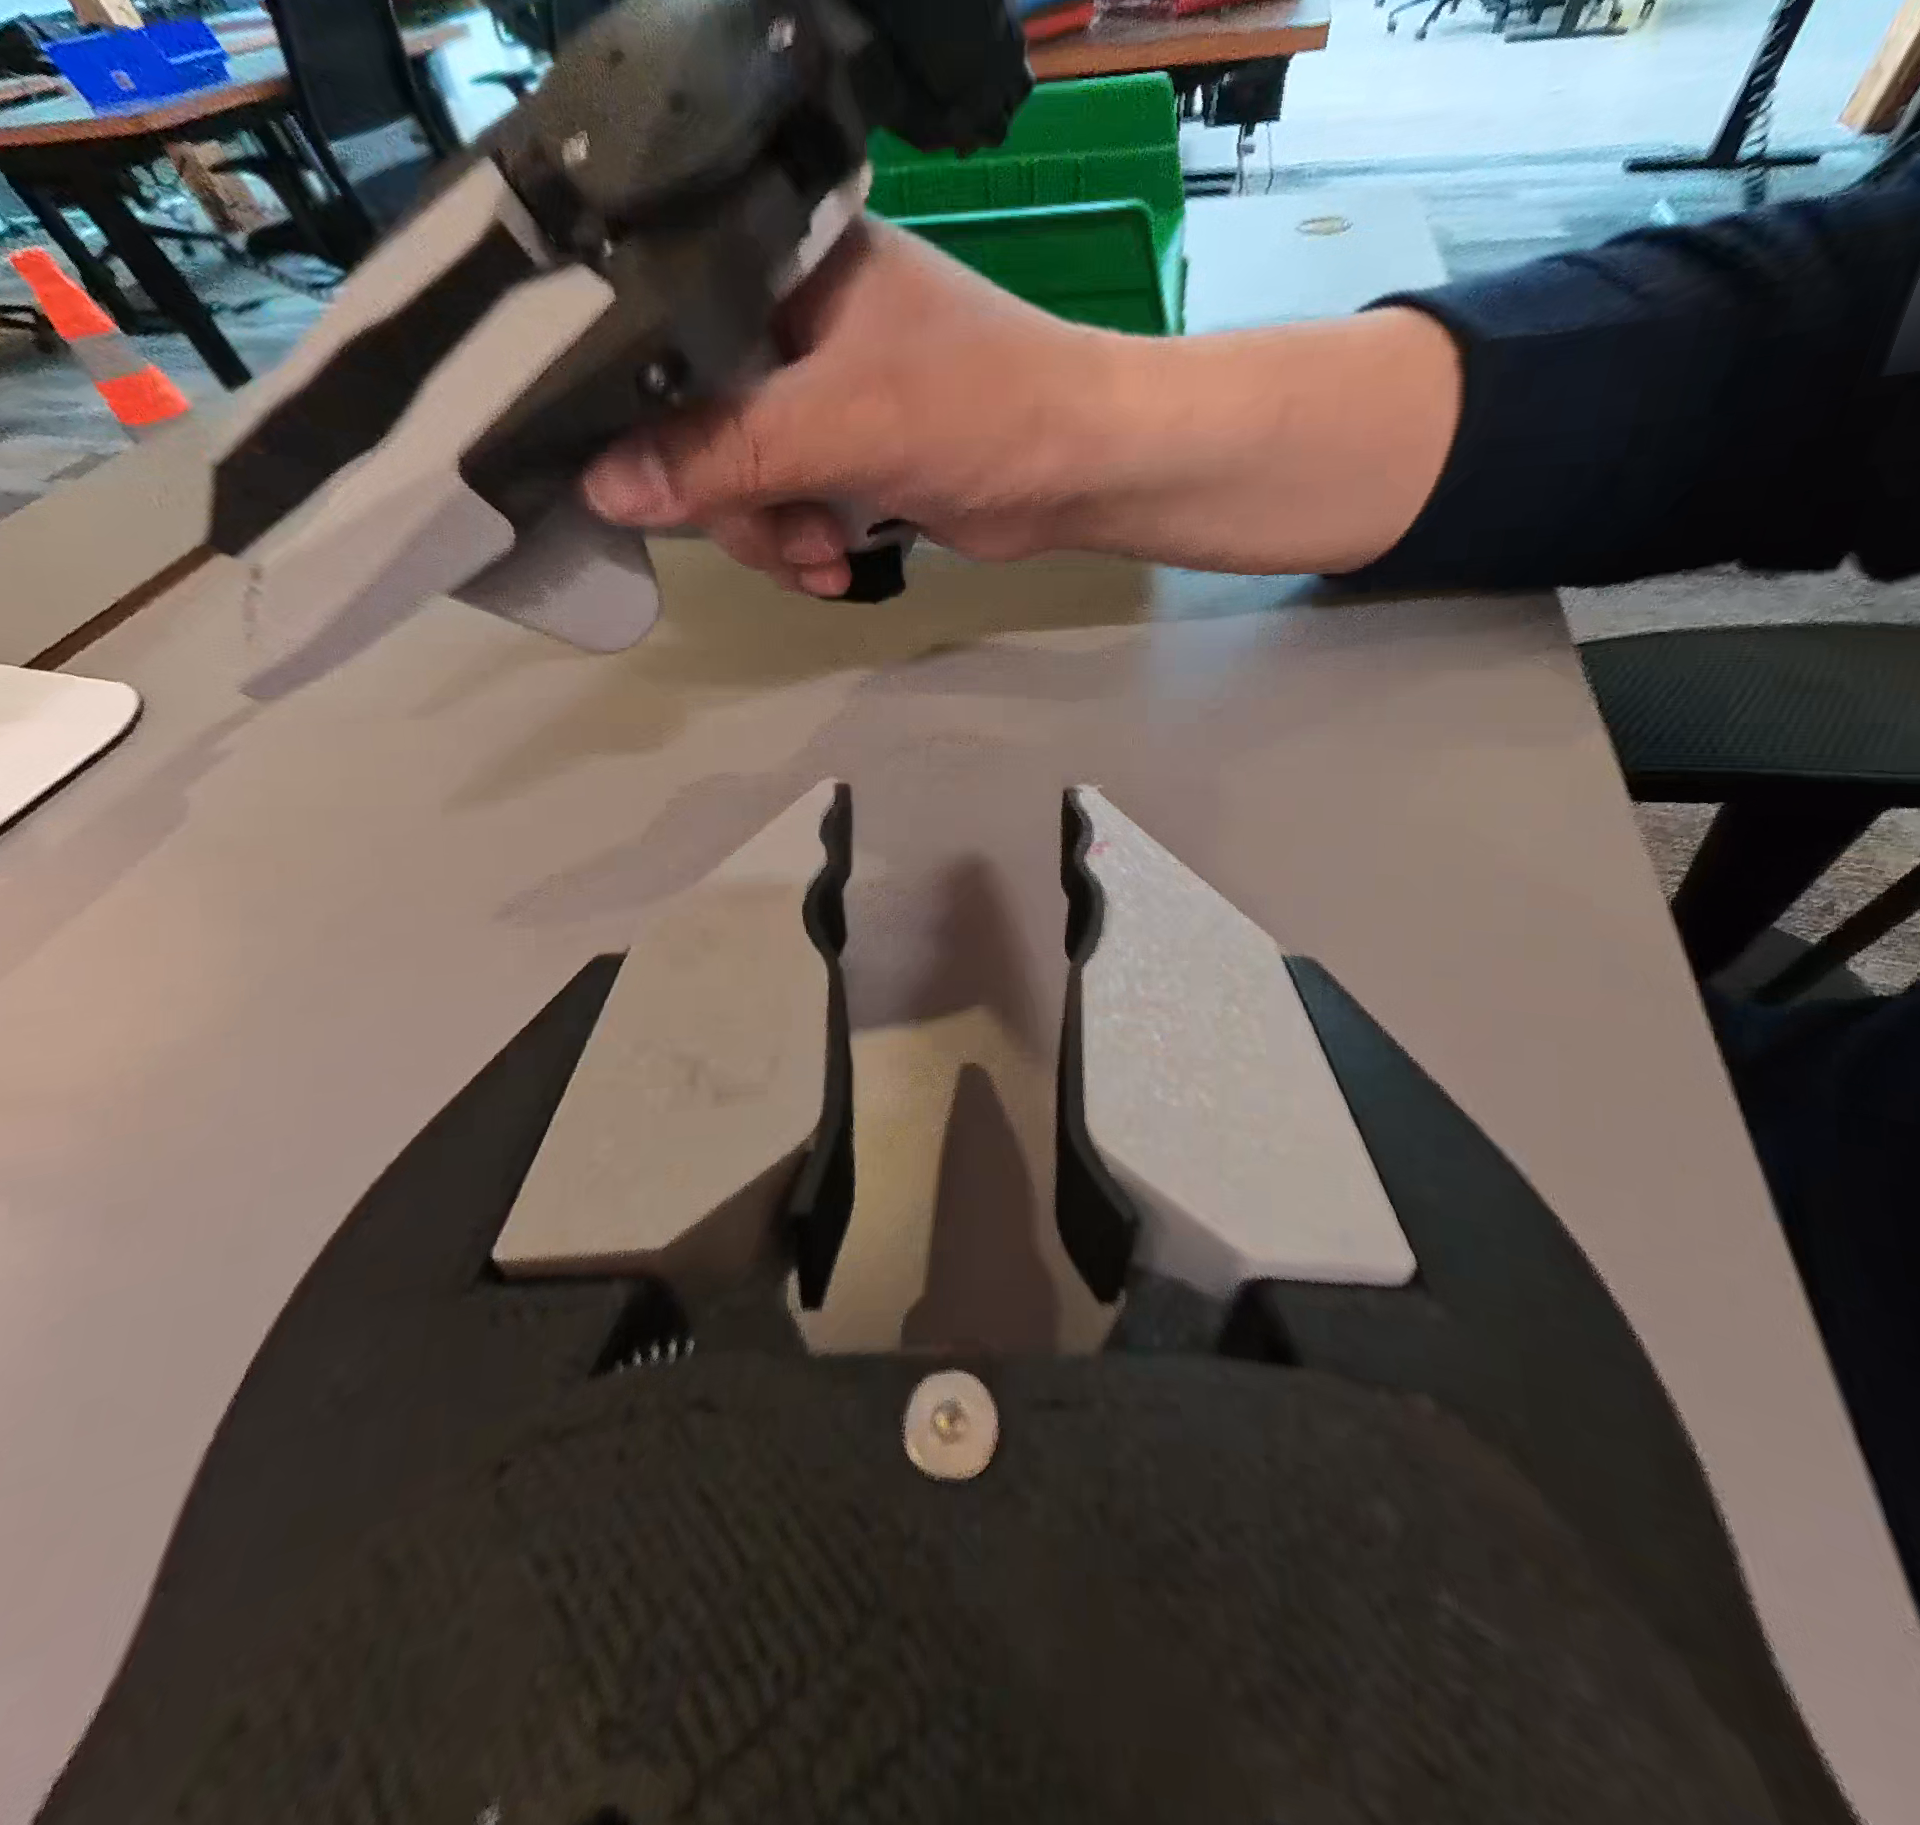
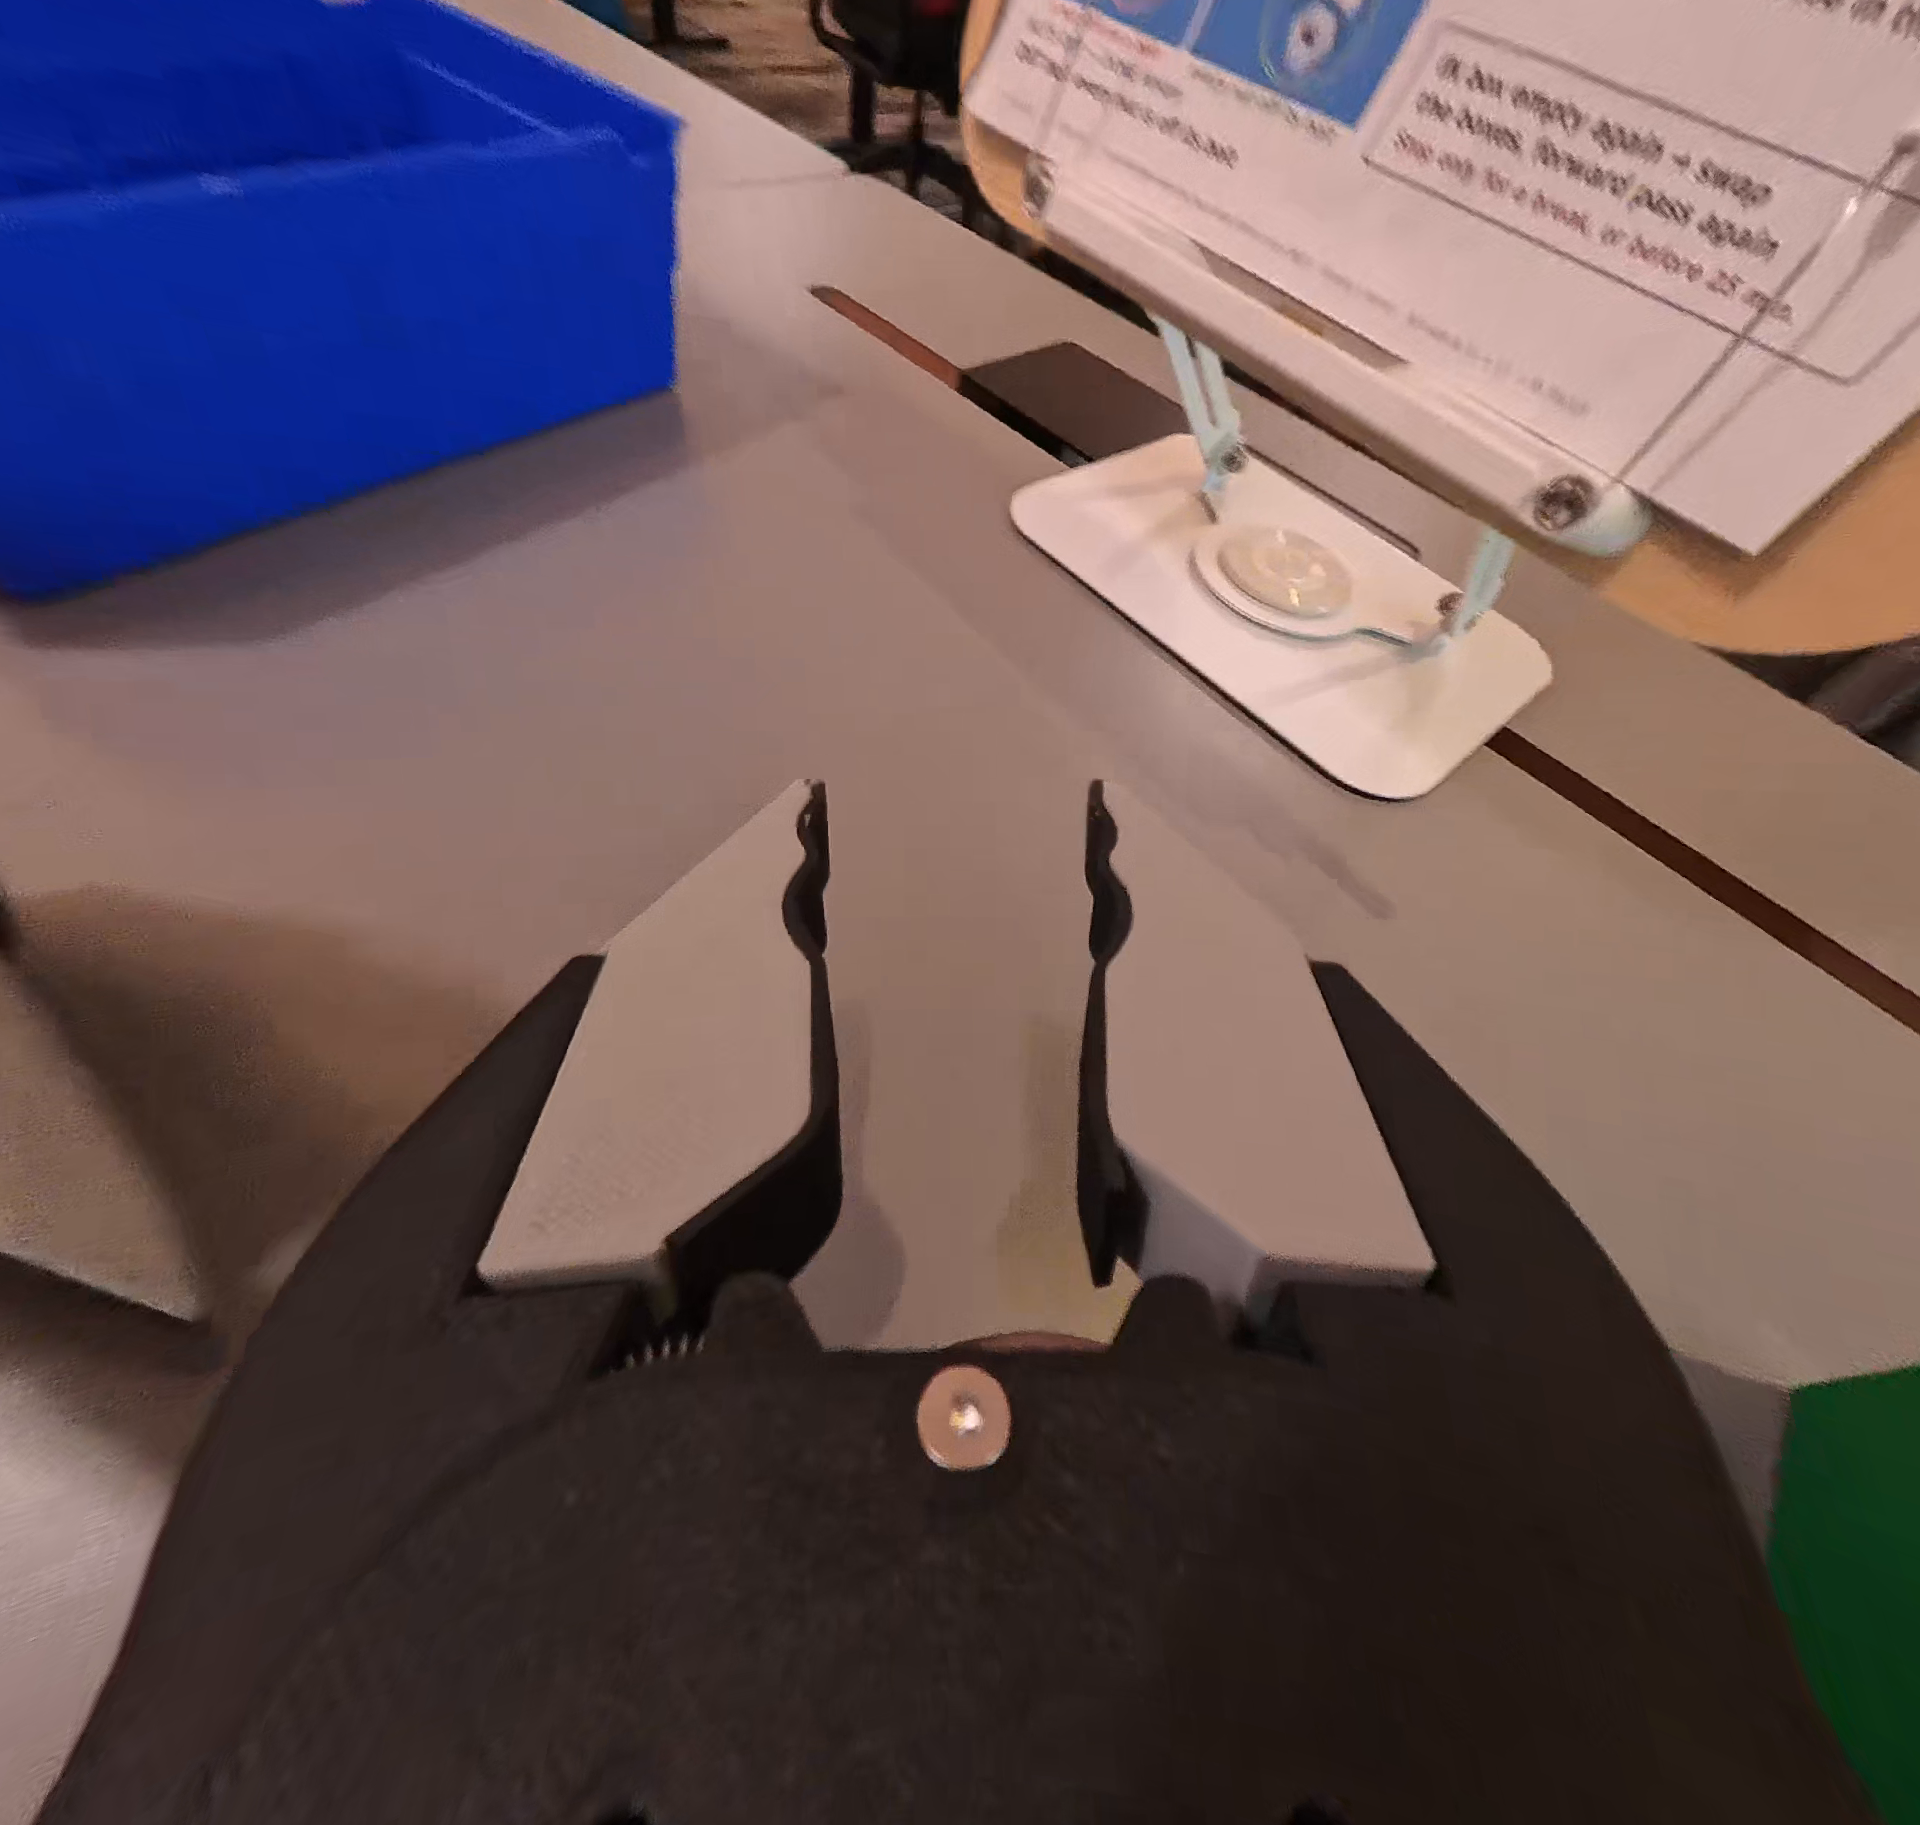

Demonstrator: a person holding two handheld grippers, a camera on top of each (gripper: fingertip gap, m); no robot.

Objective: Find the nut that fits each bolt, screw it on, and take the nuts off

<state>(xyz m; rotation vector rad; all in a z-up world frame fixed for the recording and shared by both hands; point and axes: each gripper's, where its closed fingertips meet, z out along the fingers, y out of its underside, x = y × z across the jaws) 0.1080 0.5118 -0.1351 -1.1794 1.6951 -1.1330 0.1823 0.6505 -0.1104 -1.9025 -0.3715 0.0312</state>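
We are seeing bare counter ahead of the right hand-held gripper. A blue bin is blocking the left side, a white stand base the right. In the left wrist view, the person's hand is crossing above the counter.

Bright, soft shadows, motion blur

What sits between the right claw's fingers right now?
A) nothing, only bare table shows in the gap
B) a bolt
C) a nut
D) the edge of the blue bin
A: in the right wrist view the right claw stands open, and only the grey table shows between its fingers; the blue bin sits farther off to the left, apart from them.
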